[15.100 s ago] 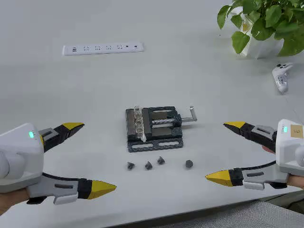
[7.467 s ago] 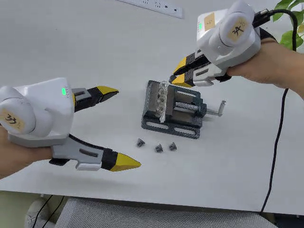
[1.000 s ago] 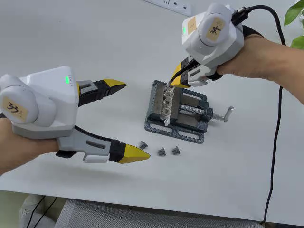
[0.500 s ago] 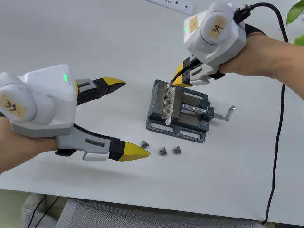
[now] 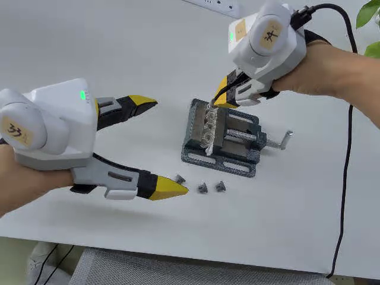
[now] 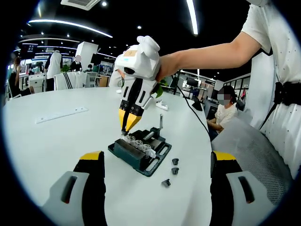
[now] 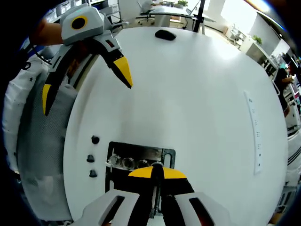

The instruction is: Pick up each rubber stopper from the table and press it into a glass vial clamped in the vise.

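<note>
A dark vise (image 5: 228, 148) holds a row of glass vials (image 5: 207, 127). My right gripper (image 5: 217, 102) points down with its tips on the far vial, shut on a small dark rubber stopper that is mostly hidden. In the right gripper view the shut gripper (image 7: 155, 172) hangs over the vials (image 7: 128, 163). Three stoppers (image 5: 202, 189) lie in front of the vise. My left gripper (image 5: 160, 146) hovers open to the left of the vise, holding nothing. Its own view has the vise (image 6: 141, 155), the stoppers (image 6: 172, 170) and the right gripper (image 6: 127, 126) ahead.
A white power strip (image 5: 217, 6) lies at the far edge. A black cable (image 5: 344, 178) trails from the right gripper across the table's right side. The table's front edge (image 5: 178, 252) is near. A black object (image 7: 164, 34) lies far off. People sit in the background.
Since 15 s ago one stopper has left the table and the right gripper has come to the far vial. Over the last second both grippers have barely moved.
</note>
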`<state>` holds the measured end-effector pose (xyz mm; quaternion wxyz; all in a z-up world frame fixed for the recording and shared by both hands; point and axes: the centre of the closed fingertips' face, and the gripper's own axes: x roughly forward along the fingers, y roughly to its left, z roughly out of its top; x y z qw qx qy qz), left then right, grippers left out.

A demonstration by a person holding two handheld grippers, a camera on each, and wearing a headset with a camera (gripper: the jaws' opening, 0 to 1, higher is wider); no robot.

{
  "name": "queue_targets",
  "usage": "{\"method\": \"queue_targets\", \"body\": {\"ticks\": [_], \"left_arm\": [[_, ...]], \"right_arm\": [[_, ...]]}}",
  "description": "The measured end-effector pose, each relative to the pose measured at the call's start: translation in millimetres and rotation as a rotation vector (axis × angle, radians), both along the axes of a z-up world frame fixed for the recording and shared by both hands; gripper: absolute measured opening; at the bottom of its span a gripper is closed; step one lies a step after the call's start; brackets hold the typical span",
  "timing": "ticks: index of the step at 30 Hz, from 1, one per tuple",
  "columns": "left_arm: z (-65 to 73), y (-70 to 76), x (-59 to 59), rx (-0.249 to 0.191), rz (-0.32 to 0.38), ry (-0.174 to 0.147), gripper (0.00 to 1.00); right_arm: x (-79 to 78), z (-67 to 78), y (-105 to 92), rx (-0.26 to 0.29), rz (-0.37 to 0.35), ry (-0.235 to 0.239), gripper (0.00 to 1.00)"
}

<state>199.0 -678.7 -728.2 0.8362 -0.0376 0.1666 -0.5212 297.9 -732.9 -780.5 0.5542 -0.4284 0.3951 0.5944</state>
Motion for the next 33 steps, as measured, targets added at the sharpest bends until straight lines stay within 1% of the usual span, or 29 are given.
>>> {"method": "queue_targets", "body": {"ticks": [3,5,7,10,15,18,27,30,33], "left_arm": [[0.3,1.7,-0.4,0.002,0.003,0.002,0.92],[0.1,2.5,-0.9,0.006,0.003,0.000,0.92],[0.6,2.8,-1.0,0.008,0.002,-0.002,0.92],[1.3,2.7,-0.2,0.009,0.002,-0.003,0.92],[2.0,1.7,0.0,0.009,0.000,-0.007,0.92],[1.7,1.6,-0.2,0.007,0.001,-0.003,0.92],[0.6,2.3,-0.4,0.013,0.000,-0.001,0.92],[0.8,2.1,-0.4,0.012,0.000,-0.002,0.92],[1.1,1.5,-0.7,0.015,-0.004,-0.005,0.92]], "right_arm": [[-0.5,0.9,-0.6,0.034,-0.037,0.011,0.01],[1.6,1.0,1.4,0.041,-0.036,0.005,0.01],[-0.4,1.6,1.3,0.041,-0.032,-0.002,0.01],[1.0,1.8,1.6,0.035,-0.028,-0.008,0.01],[2.5,1.6,0.8,0.044,-0.039,-0.005,0.01],[2.8,1.1,1.0,0.045,-0.041,-0.005,0.01],[-2.5,2.5,-1.0,0.048,-0.041,-0.006,0.00],[-2.3,2.9,-1.1,0.054,-0.053,-0.003,0.02],[-1.0,4.8,-2.3,0.060,-0.062,-0.011,0.02]]}}
